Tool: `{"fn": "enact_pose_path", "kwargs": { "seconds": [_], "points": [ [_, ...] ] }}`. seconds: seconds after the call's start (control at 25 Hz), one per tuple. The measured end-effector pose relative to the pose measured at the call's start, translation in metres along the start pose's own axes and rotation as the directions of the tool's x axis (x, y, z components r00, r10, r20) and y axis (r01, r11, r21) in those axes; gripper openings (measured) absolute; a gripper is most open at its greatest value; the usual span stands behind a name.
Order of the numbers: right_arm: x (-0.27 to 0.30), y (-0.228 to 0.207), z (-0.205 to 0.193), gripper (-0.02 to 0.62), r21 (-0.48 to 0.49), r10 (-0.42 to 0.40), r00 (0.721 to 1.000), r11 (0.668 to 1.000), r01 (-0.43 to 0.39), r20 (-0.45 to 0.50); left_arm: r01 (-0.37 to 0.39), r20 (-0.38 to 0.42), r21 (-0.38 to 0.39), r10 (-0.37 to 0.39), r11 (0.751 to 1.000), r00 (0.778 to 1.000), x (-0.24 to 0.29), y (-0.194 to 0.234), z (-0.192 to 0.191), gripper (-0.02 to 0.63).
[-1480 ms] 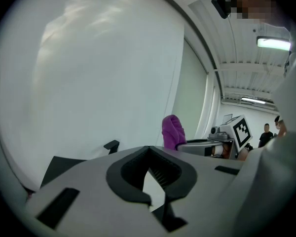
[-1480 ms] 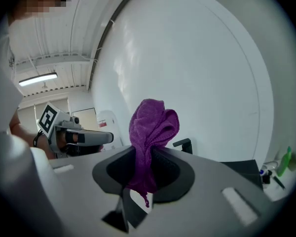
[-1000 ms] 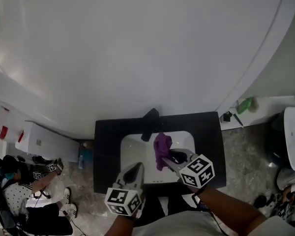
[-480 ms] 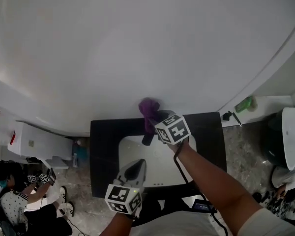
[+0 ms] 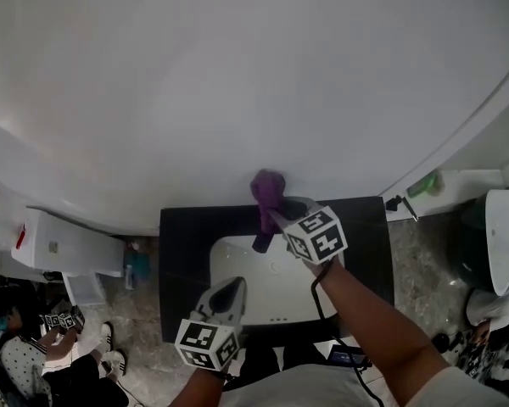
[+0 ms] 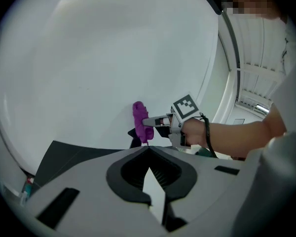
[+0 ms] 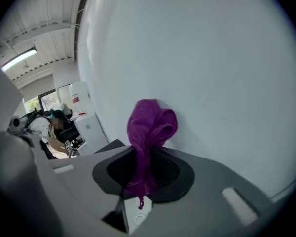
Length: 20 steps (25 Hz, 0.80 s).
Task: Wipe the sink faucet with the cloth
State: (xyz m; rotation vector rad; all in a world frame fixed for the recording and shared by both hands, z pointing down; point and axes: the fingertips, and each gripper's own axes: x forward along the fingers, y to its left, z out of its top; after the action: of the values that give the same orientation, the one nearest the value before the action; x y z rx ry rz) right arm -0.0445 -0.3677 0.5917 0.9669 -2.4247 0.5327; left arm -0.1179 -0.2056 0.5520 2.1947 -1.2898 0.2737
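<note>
A bunched purple cloth (image 5: 269, 195) is clamped in my right gripper (image 5: 276, 214), which is shut on it. The cloth is held up against the white wall, just above the black faucet (image 5: 261, 242) at the back of the white sink (image 5: 237, 265). In the right gripper view the cloth (image 7: 150, 130) hangs from between the jaws of that gripper (image 7: 143, 154). My left gripper (image 5: 224, 298) hovers over the sink's front edge, jaws together and holding nothing. The left gripper view shows the cloth (image 6: 139, 120) over the faucet (image 6: 134, 141), which is mostly hidden.
The sink sits in a black counter (image 5: 182, 253) against a plain white wall. A green bottle (image 5: 424, 181) lies on the ledge at right, near a white basin (image 5: 502, 236). A white cabinet (image 5: 68, 244) and a seated person (image 5: 21, 354) are at the lower left.
My right gripper lifted the cloth from over the basin up to the wall above the faucet, then shifted slightly right. The left gripper has barely moved.
</note>
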Motion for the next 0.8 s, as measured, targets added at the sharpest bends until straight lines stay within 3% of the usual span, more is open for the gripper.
{"fn": "enact_pose_path", "kwargs": {
  "seconds": [0.08,0.16,0.24,0.36,0.44,0.6,0.8],
  "points": [
    [0.006,-0.023,-0.002,0.078,0.045,-0.033,0.999,0.998,0.035,-0.027,0.005,0.000,0.001,-0.005,1.000,1.000,-0.003,0.000,-0.002,0.006],
    [0.009,-0.013,-0.012,0.077,0.034,-0.019,0.999,0.999,0.021,-0.035,0.019,-0.001,0.004,-0.019,1.000,1.000,-0.005,-0.001,-0.009,0.006],
    [0.009,0.025,-0.029,0.076,-0.008,0.050,0.998,0.999,-0.051,-0.049,0.028,-0.002,0.003,-0.028,1.000,1.000,-0.005,-0.002,-0.013,0.006],
    [0.010,0.088,-0.078,0.077,-0.043,0.174,0.973,0.982,-0.182,-0.154,0.031,-0.004,-0.001,-0.031,1.000,1.000,-0.007,-0.002,-0.012,0.006],
    [0.012,0.086,-0.096,0.077,-0.052,0.144,0.976,0.987,-0.154,-0.162,0.032,-0.008,0.005,-0.032,0.999,0.999,-0.009,-0.003,-0.008,0.006],
    [0.027,0.030,-0.082,0.078,-0.076,0.014,0.991,0.997,-0.025,-0.133,0.033,-0.011,0.007,-0.033,0.999,0.999,-0.011,0.001,-0.010,0.006],
    [0.031,0.051,-0.093,0.075,-0.094,0.069,0.986,0.992,-0.084,-0.152,0.034,-0.021,0.001,-0.034,0.999,0.999,-0.008,-0.005,-0.020,0.006]
  ]
}}
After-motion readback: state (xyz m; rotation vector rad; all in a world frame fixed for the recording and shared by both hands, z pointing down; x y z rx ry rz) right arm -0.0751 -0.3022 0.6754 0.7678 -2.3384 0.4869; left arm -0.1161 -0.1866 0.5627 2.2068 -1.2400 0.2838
